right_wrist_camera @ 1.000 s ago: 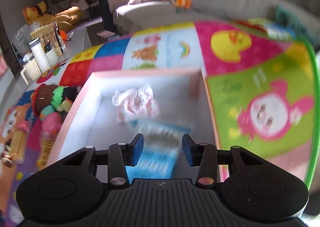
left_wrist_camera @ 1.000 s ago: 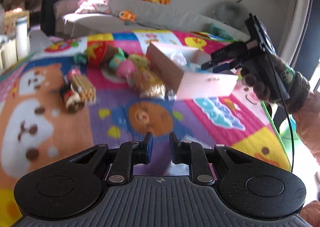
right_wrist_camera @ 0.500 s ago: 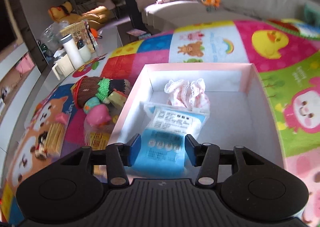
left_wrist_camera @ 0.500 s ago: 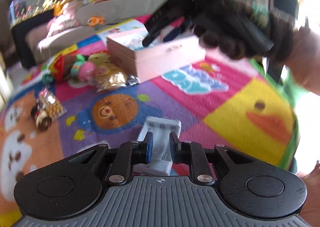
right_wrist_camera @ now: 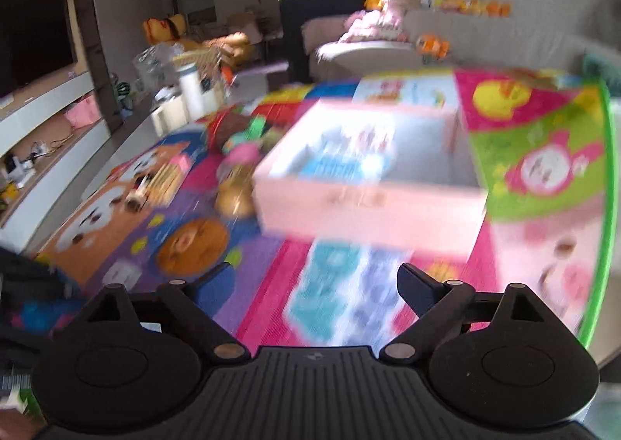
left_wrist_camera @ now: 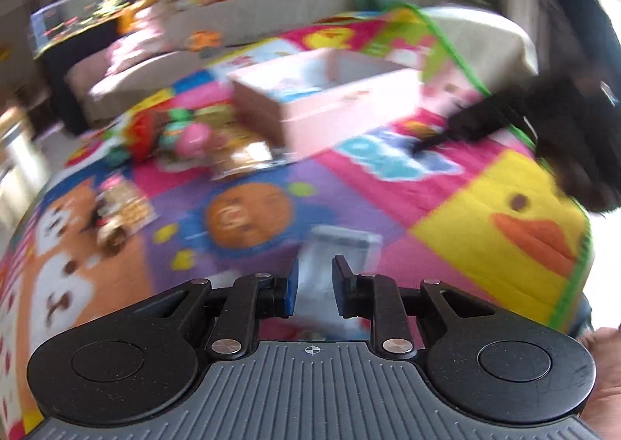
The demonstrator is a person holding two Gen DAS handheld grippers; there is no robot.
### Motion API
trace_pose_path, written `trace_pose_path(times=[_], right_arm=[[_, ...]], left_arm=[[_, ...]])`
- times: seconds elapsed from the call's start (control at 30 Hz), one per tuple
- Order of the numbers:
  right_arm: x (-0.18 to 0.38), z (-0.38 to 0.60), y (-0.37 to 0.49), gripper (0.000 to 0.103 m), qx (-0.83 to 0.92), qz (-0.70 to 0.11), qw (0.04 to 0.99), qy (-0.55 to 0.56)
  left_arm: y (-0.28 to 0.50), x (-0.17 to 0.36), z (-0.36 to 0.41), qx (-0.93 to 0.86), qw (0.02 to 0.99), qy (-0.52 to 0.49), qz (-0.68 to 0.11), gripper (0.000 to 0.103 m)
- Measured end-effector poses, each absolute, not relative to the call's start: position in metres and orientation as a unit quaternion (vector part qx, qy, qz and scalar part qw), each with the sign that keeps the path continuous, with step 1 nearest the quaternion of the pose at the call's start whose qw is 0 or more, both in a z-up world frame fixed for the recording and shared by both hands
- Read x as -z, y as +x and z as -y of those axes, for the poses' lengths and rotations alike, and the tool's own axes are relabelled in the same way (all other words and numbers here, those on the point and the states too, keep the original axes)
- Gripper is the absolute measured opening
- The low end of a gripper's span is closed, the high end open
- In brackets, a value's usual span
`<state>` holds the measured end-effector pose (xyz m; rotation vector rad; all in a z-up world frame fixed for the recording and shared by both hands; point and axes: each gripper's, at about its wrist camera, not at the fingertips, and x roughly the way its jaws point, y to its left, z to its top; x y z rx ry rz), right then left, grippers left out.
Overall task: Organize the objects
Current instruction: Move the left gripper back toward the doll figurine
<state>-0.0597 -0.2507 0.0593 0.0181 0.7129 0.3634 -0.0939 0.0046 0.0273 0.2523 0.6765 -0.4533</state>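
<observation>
A pink open box stands on the colourful play mat; it also shows in the right wrist view, with a blue packet inside. A pale blue-white flat pack lies on the mat right at my left gripper, whose narrowly parted fingers straddle its near end. My right gripper is wide open and empty, above the mat in front of the box; it shows as a dark blur at the right of the left wrist view. Both views are motion-blurred.
A heap of snack packs and toys lies left of the box. A biscuit pack with a round roll lies further left. The mat's green edge runs on the right. A sofa and shelves stand beyond.
My right gripper has let go of the blue packet in the box, opened wide and pulled back. My left gripper has swung over to the pale flat pack on the mat.
</observation>
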Motion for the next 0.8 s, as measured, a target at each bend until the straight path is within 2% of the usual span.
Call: trace_pose_path(times=[0.1,0.23,0.3,0.47,0.53,0.57,0.63,0.7,0.8], right_arm=[[-0.04,0.246,-0.064,0.091,-0.154,-0.365,0.918,-0.004],[-0.022,0.24,-0.062,0.092,-0.127,-0.376,0.918,-0.011],[-0.019,0.238,-0.063,0.1,-0.121,-0.371,0.921,-0.014],[-0.018,0.235,-0.065,0.103,-0.117,-0.372,0.921,-0.025],[-0.017,0.235,-0.064,0.103,-0.117,-0.372,0.92,-0.027],[-0.017,0.235,-0.065,0.103,-0.117,-0.372,0.92,-0.028],[-0.017,0.233,-0.064,0.103,-0.115,-0.372,0.92,-0.031],[-0.017,0.233,-0.064,0.103,-0.115,-0.372,0.92,-0.032],[-0.017,0.233,-0.064,0.103,-0.115,-0.372,0.92,-0.032]], left_arm=[[-0.072,-0.027,-0.033,0.158,0.921,0.057,-0.352,0.023],[-0.038,-0.011,-0.051,0.093,0.913,0.059,-0.392,0.024],[-0.032,-0.009,-0.055,0.089,0.919,0.054,-0.381,0.027],[-0.016,-0.006,-0.059,0.05,0.927,0.043,-0.368,0.033],[-0.011,-0.004,-0.057,0.04,0.929,0.044,-0.364,0.038],[-0.01,-0.003,-0.058,0.033,0.93,0.042,-0.363,0.045],[-0.004,-0.002,-0.062,0.017,0.932,0.034,-0.362,0.059],[0.003,0.0,-0.072,-0.002,0.93,0.017,-0.367,0.082],[0.008,0.001,-0.082,-0.013,0.929,0.002,-0.369,0.088]])
